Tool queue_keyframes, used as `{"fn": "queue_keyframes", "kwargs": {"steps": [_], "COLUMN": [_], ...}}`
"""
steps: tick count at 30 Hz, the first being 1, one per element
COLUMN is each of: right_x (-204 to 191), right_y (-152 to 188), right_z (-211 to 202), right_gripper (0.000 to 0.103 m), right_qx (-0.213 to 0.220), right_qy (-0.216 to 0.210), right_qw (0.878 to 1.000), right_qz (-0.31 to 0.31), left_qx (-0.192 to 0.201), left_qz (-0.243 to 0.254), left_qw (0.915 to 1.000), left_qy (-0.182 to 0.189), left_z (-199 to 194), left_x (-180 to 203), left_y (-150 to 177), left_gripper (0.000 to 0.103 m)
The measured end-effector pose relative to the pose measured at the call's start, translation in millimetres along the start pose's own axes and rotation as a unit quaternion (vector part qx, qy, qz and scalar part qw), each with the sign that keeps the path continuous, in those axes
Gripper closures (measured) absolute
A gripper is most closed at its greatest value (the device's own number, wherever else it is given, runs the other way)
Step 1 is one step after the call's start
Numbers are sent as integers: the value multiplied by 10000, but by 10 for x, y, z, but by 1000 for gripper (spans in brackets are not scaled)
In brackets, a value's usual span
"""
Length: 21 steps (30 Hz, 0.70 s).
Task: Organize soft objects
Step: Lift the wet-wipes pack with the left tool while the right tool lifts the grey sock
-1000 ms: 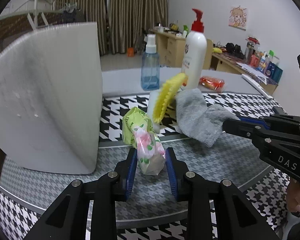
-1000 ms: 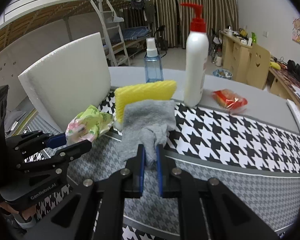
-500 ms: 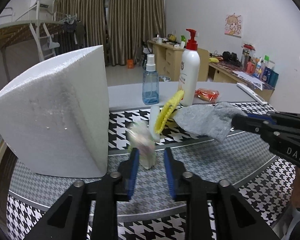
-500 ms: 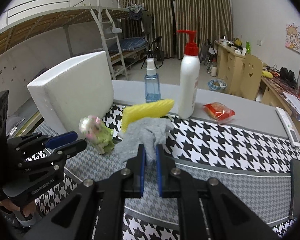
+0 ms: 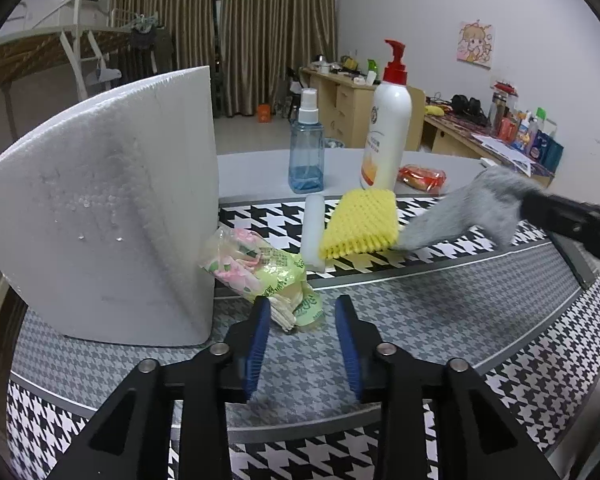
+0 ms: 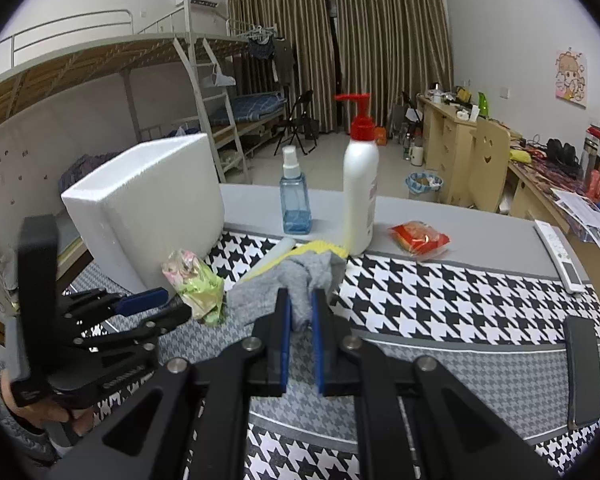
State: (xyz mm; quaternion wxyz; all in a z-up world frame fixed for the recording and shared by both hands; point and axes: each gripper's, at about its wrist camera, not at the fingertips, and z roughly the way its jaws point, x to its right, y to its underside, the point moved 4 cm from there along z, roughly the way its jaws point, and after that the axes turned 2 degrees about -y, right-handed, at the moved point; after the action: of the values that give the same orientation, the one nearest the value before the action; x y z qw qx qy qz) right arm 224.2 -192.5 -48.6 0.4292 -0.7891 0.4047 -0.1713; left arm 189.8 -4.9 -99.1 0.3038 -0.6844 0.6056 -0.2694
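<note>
Two soft things: right gripper (image 6: pixel 300 312) jaws pinch the limp sock (image 6: pixel 296 280) by its edge; left gripper (image 5: pixel 302 330) jaws, just opening, straddle the crinkly packet (image 5: pixel 256 272).

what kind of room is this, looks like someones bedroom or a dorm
Most likely a dorm-style bedroom: a metal loft bunk bed with a ladder, a cluttered wooden desk along the wall, and clothes hanging by the long curtains.
</note>
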Motion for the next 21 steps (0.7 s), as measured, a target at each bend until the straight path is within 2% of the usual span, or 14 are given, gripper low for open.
{"fn": "queue_keyframes", "kwargs": {"steps": [3, 12, 21], "right_x": [33, 88, 108], "right_y": [-25, 31, 78], "right_z": [-26, -34, -33], "right_gripper": [90, 90, 90], "right_qx": [80, 111, 112], "right_qy": [-7, -71, -114], "right_qw": [10000, 9999, 9998], "right_qz": [23, 72, 94], "left_qx": [-71, -247, -373], "left_qz": [-61, -236, -335], "left_qw": [9999, 9987, 9980], "left_qy": [-63, -377, -377], "left_z": [47, 234, 338], "left_x": [-5, 0, 18], "left_y": [-15, -84, -72], "left_gripper": [58, 58, 57]}}
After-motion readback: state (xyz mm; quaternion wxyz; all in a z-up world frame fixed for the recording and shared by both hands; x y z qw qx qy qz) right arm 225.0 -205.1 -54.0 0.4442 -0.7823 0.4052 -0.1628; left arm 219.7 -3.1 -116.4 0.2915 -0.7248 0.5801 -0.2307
